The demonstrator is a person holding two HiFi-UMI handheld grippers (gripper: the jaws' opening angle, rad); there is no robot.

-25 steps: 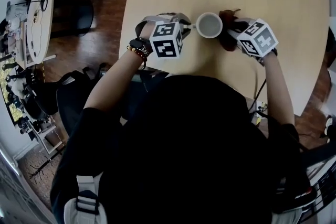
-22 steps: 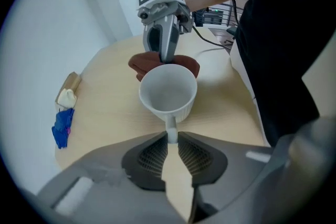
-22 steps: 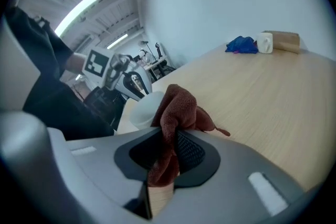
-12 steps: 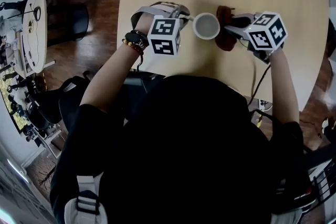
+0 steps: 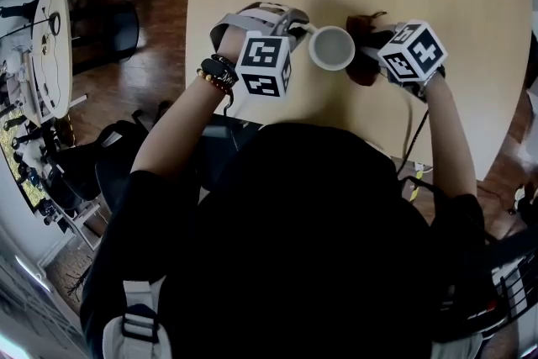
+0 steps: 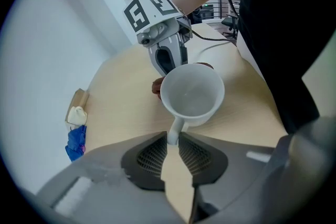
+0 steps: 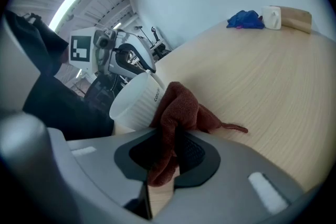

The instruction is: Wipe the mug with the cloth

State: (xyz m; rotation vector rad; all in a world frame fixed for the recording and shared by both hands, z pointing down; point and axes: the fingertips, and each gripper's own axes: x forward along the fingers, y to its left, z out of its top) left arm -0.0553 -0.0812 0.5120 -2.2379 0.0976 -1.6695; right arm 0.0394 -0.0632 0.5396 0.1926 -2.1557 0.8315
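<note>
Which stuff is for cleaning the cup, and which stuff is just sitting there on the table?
For the job: white mug, brown cloth.
Just lying about: blue bundle, small white thing, tan block, together at the table edge.

Left gripper (image 6: pixel 172 140): fingers have just eased apart a little, with the mug (image 5: pixel 332 48) handle between them. Right gripper (image 7: pixel 170 136): half a second back it had swung out from the mug, marker cube tipped up. It has since drawn in again, bringing the cloth (image 7: pixel 178 107) up against the mug's side.
</note>
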